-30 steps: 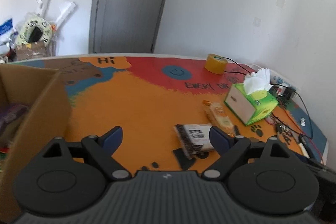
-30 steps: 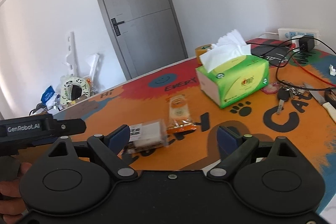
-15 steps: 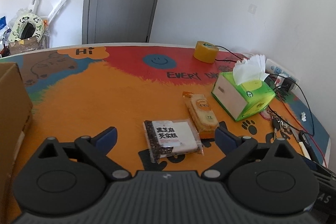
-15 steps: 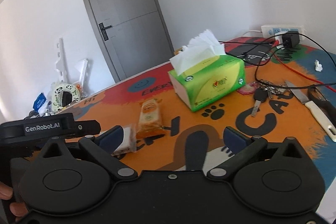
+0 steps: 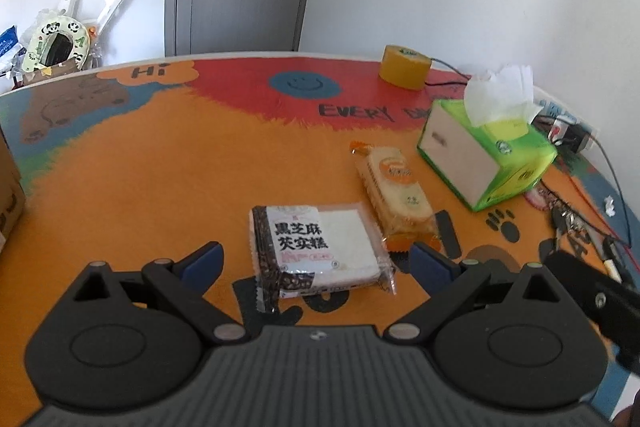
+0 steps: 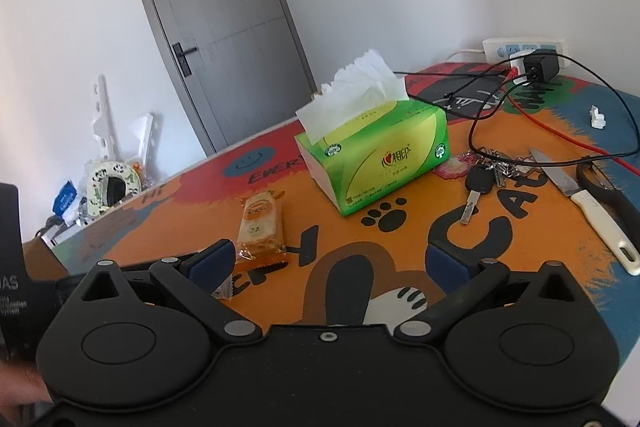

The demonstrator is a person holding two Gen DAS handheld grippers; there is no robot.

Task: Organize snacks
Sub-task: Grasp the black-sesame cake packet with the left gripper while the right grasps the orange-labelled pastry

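A clear-wrapped black sesame cake packet (image 5: 316, 247) lies flat on the colourful table mat (image 5: 160, 167). My left gripper (image 5: 318, 261) hovers open just above it, a blue pad on each side, neither touching. To its right lies an orange-wrapped biscuit packet (image 5: 396, 191), seen from the other side as the same biscuit packet (image 6: 260, 227). My right gripper (image 6: 328, 261) is open over bare mat with nothing between its fingers; its left pad (image 6: 210, 263) sits close beside that packet's near end.
A green tissue box (image 6: 376, 163) stands right of the snacks. Keys (image 6: 486, 179), a white-handled knife (image 6: 588, 207), cables and a power strip (image 6: 524, 49) lie at the right. A yellow tape roll (image 5: 404, 67) sits far back. A cardboard box corner (image 5: 10, 187) shows at the left edge.
The left gripper swung away from the cardboard box and came down over the sesame cake packet. Both grippers' jaws widened. The right gripper shifted right, towards the tissue box.
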